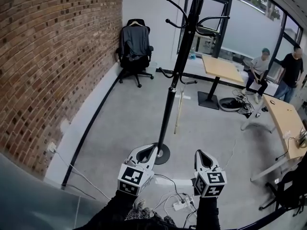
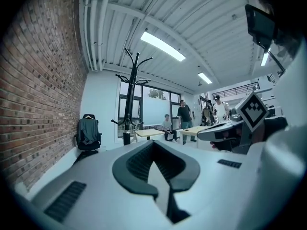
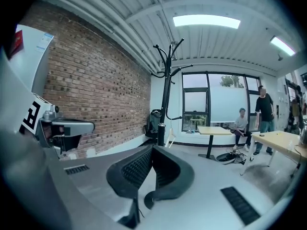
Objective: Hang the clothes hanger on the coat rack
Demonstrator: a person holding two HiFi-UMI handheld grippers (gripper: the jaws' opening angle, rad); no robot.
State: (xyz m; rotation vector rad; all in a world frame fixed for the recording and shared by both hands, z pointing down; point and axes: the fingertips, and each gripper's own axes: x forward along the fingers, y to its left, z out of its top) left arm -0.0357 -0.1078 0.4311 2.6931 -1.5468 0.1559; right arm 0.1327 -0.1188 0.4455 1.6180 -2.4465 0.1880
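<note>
Grey floor [image 1: 129,119], coat rack base [image 1: 164,156], office chair [image 1: 134,47], apparently a power strip [image 1: 181,204]

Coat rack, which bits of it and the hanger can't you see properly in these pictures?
- Coat rack top: in the head view, cut off by the upper edge.
- Its base: in the head view, partly behind the left gripper; in both gripper views, hidden by each gripper's own body.
- Clothes hanger: in the head view, edge-on and too thin to tell where it hangs from; in the left gripper view, too small.
</note>
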